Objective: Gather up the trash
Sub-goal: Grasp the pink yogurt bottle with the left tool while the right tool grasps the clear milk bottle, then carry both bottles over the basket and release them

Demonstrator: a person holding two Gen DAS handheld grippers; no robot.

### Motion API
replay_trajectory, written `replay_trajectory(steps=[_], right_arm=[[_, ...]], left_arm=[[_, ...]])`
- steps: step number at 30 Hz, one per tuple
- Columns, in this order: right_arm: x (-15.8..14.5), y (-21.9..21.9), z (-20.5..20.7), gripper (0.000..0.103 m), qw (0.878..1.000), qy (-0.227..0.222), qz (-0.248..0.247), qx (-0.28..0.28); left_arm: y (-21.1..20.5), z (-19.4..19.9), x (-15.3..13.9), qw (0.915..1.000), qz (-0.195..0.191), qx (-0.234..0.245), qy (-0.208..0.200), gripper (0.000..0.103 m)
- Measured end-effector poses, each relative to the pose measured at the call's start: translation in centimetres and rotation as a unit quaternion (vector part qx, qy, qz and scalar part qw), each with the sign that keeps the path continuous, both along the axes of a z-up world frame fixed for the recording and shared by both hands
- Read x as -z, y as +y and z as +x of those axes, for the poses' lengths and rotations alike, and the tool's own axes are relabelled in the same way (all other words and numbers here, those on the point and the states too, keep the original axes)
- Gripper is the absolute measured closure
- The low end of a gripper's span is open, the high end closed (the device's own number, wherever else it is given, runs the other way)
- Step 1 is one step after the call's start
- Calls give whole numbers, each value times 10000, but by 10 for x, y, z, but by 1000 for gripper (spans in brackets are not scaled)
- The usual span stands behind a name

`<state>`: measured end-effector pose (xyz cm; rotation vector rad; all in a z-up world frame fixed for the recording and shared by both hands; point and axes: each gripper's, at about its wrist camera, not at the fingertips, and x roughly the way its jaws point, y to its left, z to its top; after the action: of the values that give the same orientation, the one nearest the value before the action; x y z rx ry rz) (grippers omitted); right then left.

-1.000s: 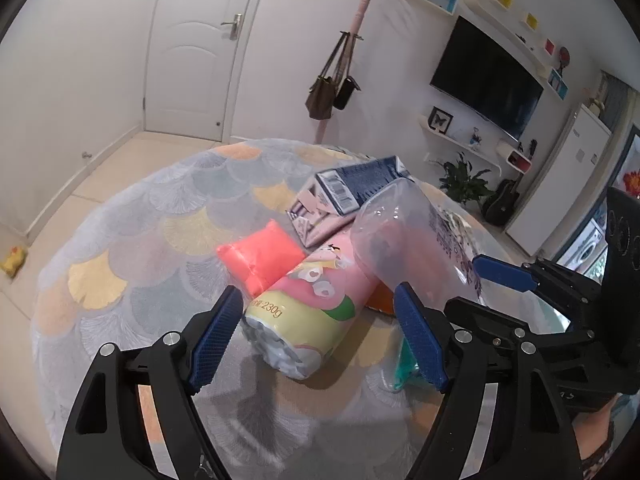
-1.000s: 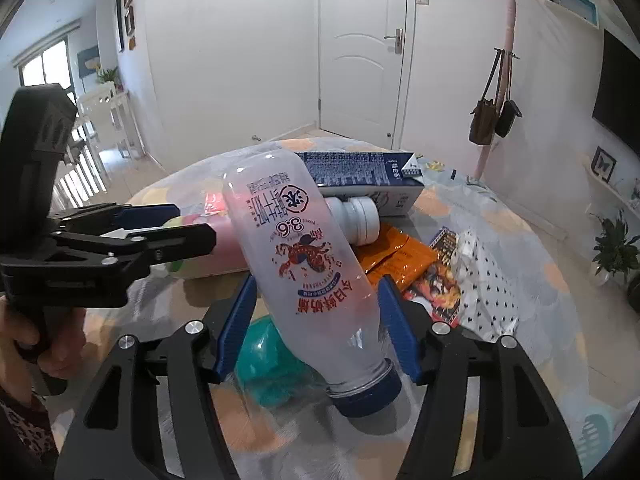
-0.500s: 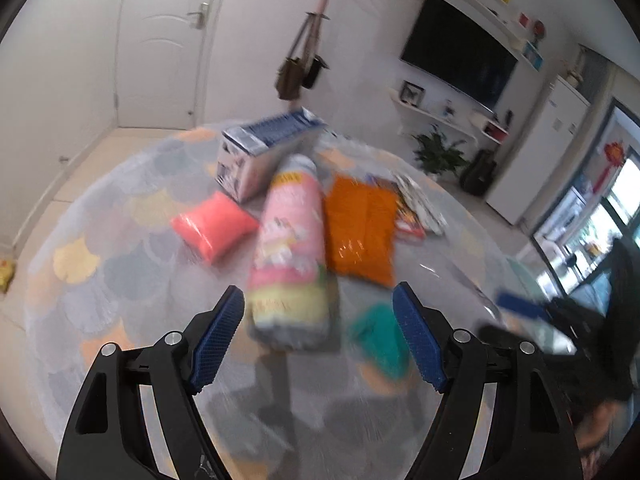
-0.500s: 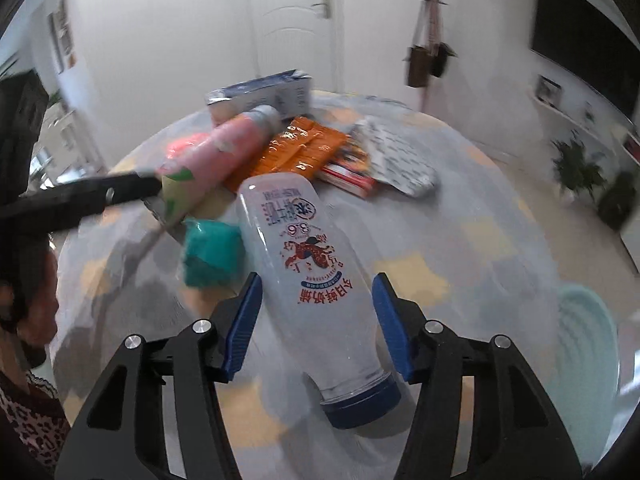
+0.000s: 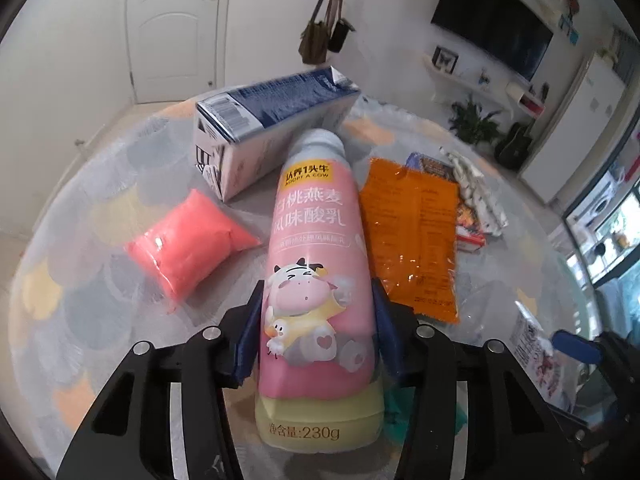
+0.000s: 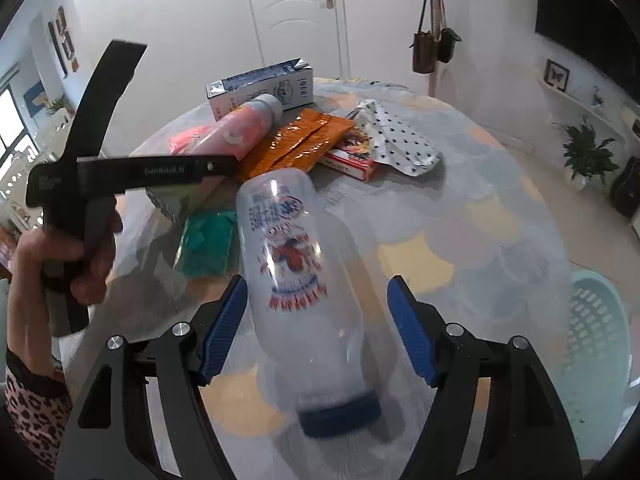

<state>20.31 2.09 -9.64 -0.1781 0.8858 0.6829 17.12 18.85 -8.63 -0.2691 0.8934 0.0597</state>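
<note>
My left gripper (image 5: 316, 328) is shut on a pink yogurt bottle (image 5: 316, 264) that lies on the round table (image 5: 80, 280); the same bottle shows in the right wrist view (image 6: 240, 132). My right gripper (image 6: 316, 324) is open around a clear plastic bottle with a blue cap (image 6: 300, 280); the bottle is blurred between the jaws and touches neither pad. A light green basket (image 6: 596, 320) stands below the table edge at the right.
On the table lie a blue and white milk carton (image 5: 272, 128), a pink pouch (image 5: 188, 244), an orange wrapper (image 5: 412, 236), a green packet (image 6: 206, 240), a red box (image 6: 352, 152) and a spotted white wrapper (image 6: 400, 140).
My left gripper moved in and closed on the pink yogurt bottle. My right gripper opened and the clear bottle is loose between its jaws.
</note>
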Motion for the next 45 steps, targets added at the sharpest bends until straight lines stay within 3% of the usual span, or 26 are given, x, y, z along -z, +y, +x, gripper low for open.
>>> replay_trajectory(steps=[8, 11, 15, 21, 26, 33, 39, 45], right_arm=[[7, 10, 11, 35, 9997, 195, -27, -121], [10, 12, 14, 49, 9993, 324, 12, -164], [4, 8, 6, 50, 9999, 104, 43, -99], [-19, -22, 1, 50, 9986, -57, 474, 248], [-44, -60, 4, 50, 9940, -300, 753, 738], [-61, -135, 11, 50, 9813, -593, 843, 1624], [-48, -208, 20, 50, 9629, -558, 699, 2547], [-19, -281, 28, 50, 9419, -219, 751, 3266]], left_arm=[[-2, -34, -12, 9990, -177, -7, -423, 55], [-7, -46, -19, 9977, -285, 28, -613, 55], [-15, -60, -25, 9962, -422, 88, -756, 55], [-33, -75, -52, 9889, -697, 264, -1284, 55], [-63, -70, -76, 9829, -789, 558, -1570, 55], [-129, -45, -89, 9757, -834, 1089, -1707, 55], [-201, -13, -79, 9730, -774, 1584, -1489, 55], [-266, 22, -52, 9669, -989, 2039, -1174, 55]])
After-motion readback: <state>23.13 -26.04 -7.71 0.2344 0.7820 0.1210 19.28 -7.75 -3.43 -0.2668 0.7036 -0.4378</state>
